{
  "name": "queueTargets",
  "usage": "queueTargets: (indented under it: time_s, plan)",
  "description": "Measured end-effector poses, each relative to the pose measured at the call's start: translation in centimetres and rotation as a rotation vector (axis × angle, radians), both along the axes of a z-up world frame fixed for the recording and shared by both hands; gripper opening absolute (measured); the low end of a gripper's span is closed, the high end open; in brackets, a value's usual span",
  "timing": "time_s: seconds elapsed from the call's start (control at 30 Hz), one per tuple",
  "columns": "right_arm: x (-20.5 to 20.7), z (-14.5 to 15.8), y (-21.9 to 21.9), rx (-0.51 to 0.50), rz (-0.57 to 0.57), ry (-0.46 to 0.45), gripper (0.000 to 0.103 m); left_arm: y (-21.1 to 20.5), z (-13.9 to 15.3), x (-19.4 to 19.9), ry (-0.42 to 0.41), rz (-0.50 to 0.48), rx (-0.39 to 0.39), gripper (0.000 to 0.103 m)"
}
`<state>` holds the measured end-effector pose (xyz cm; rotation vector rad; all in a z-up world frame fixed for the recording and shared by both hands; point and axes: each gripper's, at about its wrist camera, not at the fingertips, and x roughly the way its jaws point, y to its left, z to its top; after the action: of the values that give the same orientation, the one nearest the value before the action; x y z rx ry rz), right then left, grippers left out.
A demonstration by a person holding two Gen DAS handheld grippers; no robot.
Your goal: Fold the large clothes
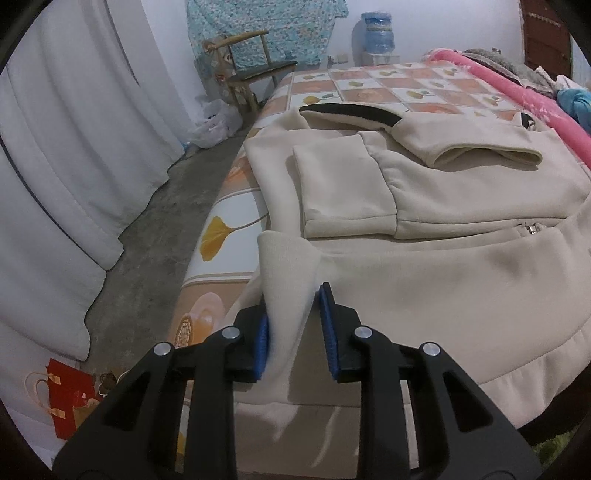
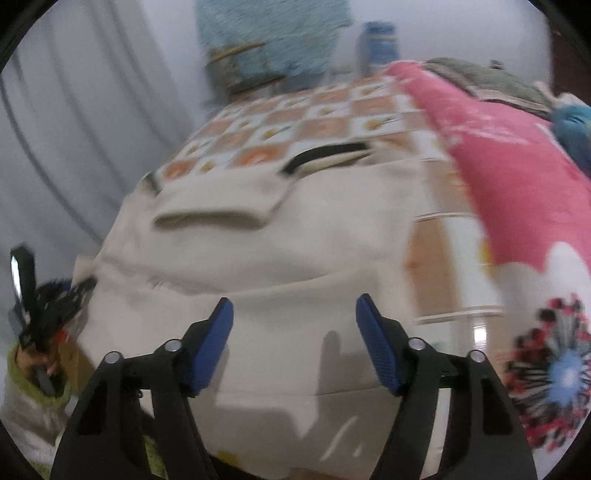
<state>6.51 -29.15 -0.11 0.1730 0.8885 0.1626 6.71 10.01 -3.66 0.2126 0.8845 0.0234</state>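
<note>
A cream zip-up hoodie (image 1: 461,266) lies on the bed with both sleeves folded across its body. My left gripper (image 1: 293,325) holds the lower left hem corner (image 1: 284,273) between its blue pads, lifted a little off the bed. In the right wrist view the hoodie (image 2: 295,243) fills the middle, blurred. My right gripper (image 2: 293,343) is open above the hem, with nothing between its fingers. The left gripper (image 2: 55,302) shows at the left edge of that view.
The bed (image 1: 369,88) has a checked orange and white sheet. A pink blanket (image 2: 498,147) and piled clothes lie along its right side. White curtains (image 1: 74,147), a wooden chair (image 1: 255,70) and a water dispenser (image 1: 376,33) stand beyond the concrete floor.
</note>
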Motion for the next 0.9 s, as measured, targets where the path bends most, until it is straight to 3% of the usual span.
queueTargets:
  time_s: [0.27, 0.4, 0.73, 0.9]
  plan:
    - [2.5, -1.0, -2.5, -0.032, -0.076, 0.016, 0.05, 0.0, 0.0, 0.0, 0.005, 0.005, 0.0, 0.024]
    - [3.6, -2.6, -3.1, -0.001, -0.074, 0.087, 0.039, 0.0, 0.0, 0.0, 0.006, 0.006, -0.003, 0.024]
    - [0.9, -1.6, -1.7, -0.044, 0.034, 0.1, 0.035, -0.2, -0.2, 0.4, 0.007, 0.01, -0.008, 0.024]
    - [2.0, -2.7, -1.8, -0.078, 0.01, 0.123, 0.032, -0.2, -0.2, 0.4, 0.01, 0.016, -0.012, 0.024]
